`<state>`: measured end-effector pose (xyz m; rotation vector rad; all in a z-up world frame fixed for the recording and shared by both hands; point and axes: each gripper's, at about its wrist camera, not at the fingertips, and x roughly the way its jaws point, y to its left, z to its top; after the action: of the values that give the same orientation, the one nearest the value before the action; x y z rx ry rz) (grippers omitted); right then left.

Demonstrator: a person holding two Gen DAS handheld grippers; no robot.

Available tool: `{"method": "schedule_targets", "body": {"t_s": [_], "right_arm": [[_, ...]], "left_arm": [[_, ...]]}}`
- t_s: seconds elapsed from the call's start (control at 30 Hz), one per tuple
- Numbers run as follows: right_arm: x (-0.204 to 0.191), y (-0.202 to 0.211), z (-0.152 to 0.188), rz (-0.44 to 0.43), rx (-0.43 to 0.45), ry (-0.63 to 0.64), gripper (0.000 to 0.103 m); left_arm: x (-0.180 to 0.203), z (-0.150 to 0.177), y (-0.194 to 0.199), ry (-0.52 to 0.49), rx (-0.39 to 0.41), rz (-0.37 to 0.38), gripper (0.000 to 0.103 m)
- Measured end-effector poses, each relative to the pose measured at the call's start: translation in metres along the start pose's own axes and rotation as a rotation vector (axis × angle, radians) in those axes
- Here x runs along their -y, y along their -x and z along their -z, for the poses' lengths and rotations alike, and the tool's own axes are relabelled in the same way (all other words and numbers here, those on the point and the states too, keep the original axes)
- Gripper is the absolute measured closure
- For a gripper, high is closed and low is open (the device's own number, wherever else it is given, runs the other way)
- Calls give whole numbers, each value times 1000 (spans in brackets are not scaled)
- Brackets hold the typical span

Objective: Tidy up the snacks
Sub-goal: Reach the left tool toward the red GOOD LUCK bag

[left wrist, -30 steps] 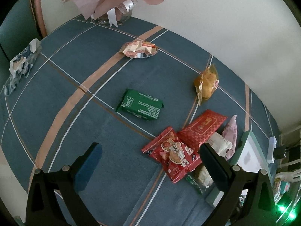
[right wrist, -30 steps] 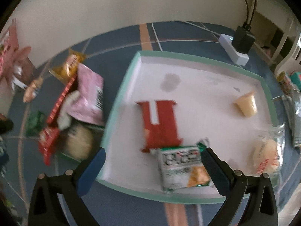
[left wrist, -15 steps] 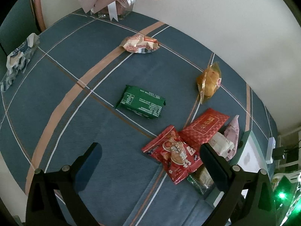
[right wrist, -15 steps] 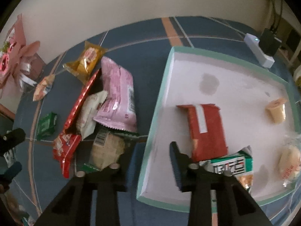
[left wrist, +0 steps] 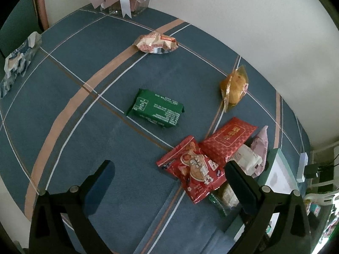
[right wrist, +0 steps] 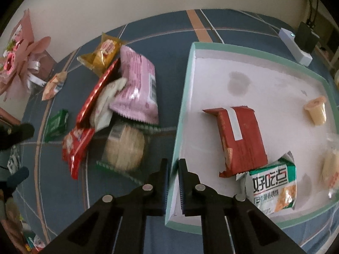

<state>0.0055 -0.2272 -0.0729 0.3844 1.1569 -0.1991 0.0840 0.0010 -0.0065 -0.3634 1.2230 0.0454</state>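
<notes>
Black jaws on our right gripper (right wrist: 173, 182) are pinched nearly shut with the near left wall of the tray (right wrist: 243, 47) between them; we think they are gripping that wall. Our left gripper (left wrist: 169, 182) hangs over the blue bench (left wrist: 63, 97) with its jaws spread wide and nothing in them.

Inside the tray we see five snacks. Nearest is a green and white packet (right wrist: 273, 188). Just behind it, touching it, lies a red-brown packet (right wrist: 241, 139). A clear-wrapped bun (right wrist: 330, 167) sits at the right edge, and a small jelly cup (right wrist: 316, 111) is farther back.

More snacks wait on the bench, just left of the tray. Near us is a round cracker pack (right wrist: 125, 148), a red cartoon bag (left wrist: 197, 169) and a white pack (right wrist: 106, 103). A pink bag (right wrist: 137, 89) and a long red pack (left wrist: 228, 137) lean on that pile. Farther off lie a green pack (left wrist: 156, 110), a yellow cake pack (left wrist: 235, 86) and, near the pink flowers (right wrist: 19, 57), a crumpled pale wrapper (left wrist: 156, 43).

So we judge the job is under halfway done: five are in, eight are still out.
</notes>
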Motion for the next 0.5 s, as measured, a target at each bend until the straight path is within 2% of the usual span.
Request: {"method": "schedule_targets", "body": {"t_s": [0.3, 0.5], "right_arm": [[-7, 12, 28, 30, -45, 21, 95], [-8, 14, 31, 12, -48, -6, 95]], "left_arm": [[-2, 1, 2, 6, -12, 20, 0], [-4, 0, 0, 15, -16, 16, 0]]}}
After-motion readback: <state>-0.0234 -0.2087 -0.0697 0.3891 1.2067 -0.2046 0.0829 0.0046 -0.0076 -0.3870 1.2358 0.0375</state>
